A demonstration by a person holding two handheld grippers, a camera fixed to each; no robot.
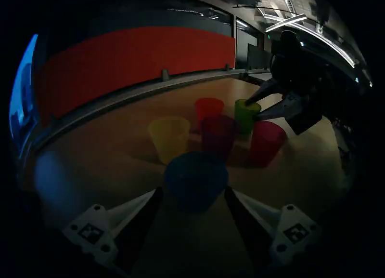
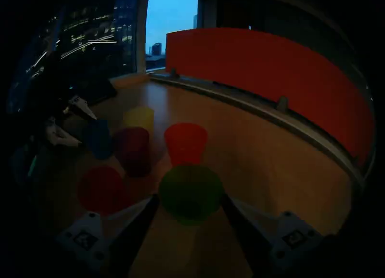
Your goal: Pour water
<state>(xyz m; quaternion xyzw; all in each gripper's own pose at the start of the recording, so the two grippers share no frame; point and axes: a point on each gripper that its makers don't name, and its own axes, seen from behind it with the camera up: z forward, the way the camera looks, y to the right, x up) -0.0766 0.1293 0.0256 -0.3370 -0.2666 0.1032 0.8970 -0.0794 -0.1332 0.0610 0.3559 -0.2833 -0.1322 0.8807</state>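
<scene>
Cups bunched on a dim table, one between each gripper's fingers

Six plastic cups stand upright and close together. Seen from the left gripper view, from left to right they are a yellow cup point(image 1: 168, 136), a blue cup point(image 1: 196, 179) nearest the camera, an orange cup point(image 1: 208, 109) at the far side, a maroon cup point(image 1: 217, 136) in the middle, a green cup point(image 1: 247, 115) and a pink cup point(image 1: 265, 142). The light is too low to tell whether any of them holds water.

The left gripper point(image 1: 191, 191) has its jaws spread wide. The blue cup sits between the fingertips, but I cannot tell whether they press on it.

At the far right of the bunch, the right gripper point(image 2: 189, 197) is spread just as wide around the green cup. Its fingertips are at the cup's sides, and whether they grip it is unclear.

The cups rest on a pale wooden table point(image 1: 120, 148). A grey rail point(image 1: 144, 92) runs along its far edge, with a long red partition point(image 1: 134, 61) above it. In the right gripper view, a window point(image 2: 168, 18) to the left of the partition shows blue dusk sky and distant buildings. Strip lights point(image 1: 288, 21) glow on the ceiling at the right of the left gripper view.
</scene>
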